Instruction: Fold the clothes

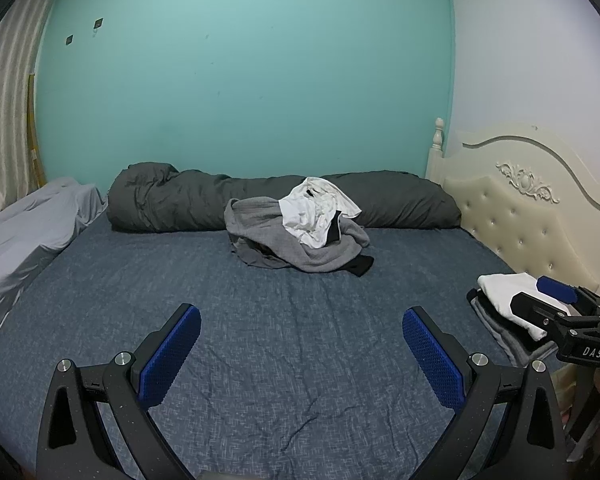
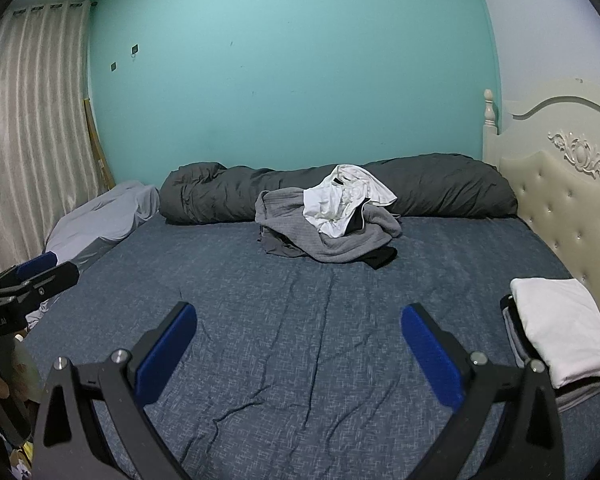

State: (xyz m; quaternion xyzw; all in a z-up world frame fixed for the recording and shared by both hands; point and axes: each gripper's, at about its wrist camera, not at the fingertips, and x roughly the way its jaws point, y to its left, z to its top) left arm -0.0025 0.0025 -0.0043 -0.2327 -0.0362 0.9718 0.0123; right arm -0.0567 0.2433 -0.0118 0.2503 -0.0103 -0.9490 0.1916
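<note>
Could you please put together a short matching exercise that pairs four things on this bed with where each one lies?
Things:
1. rolled dark duvet
2. unfolded clothes pile
3. folded stack
4. left tongs

Places:
A. mid-bed, in front of the duvet
B. open above bare sheet
C. along the teal wall
D. beside the headboard

Pairs: 1-C, 2-A, 3-D, 4-B

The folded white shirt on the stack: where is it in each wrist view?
Left wrist view: folded white shirt at the far right edge, partly behind the right hand-held gripper.
Right wrist view: lower right, on the stack, in full view.
Shared landmark: cream headboard just behind it.
</note>
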